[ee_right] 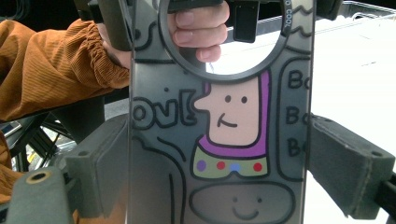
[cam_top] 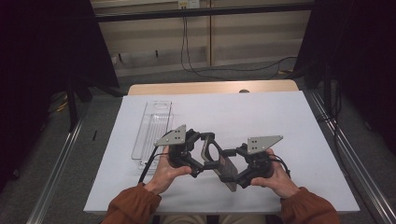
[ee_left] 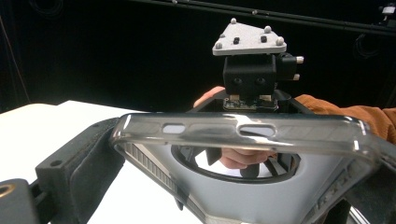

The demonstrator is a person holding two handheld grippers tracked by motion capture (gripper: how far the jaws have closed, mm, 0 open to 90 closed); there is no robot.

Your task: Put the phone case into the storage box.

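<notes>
Both hands low over the near middle of the white worktop (cam_top: 261, 112), one hand-held gripper in each, jaws turned toward each other.

Phone case (cam_top: 218, 161) held between the two, raised off the worktop, near centre. It is clear and smoky, with a ring set in its back and a cartoon print: a face with purple hair, a collar of coloured dots, a smiling shape below, and lettering.

My left hand-held gripper (cam_top: 198, 154): in the left gripper view the case (ee_left: 243, 135) lies across my jaws, its edge with the button cut-outs up. The jaws sit against its two ends, gripping it.

My right hand-held gripper (cam_top: 233, 163): in the right gripper view the case (ee_right: 219, 140) runs upright between my two padded jaws. The left pad meets the case's edge; the right pad sits at or just beside the other edge, and I cannot tell if it presses. Jaws stand wide, spanning the case's width; I read it as a grip on the case.

Fingers of my left hand (ee_right: 198, 28) show through the ring.

Clear plastic tray (cam_top: 152, 133) lies on the worktop, left and farther off, apart from the case.
</notes>
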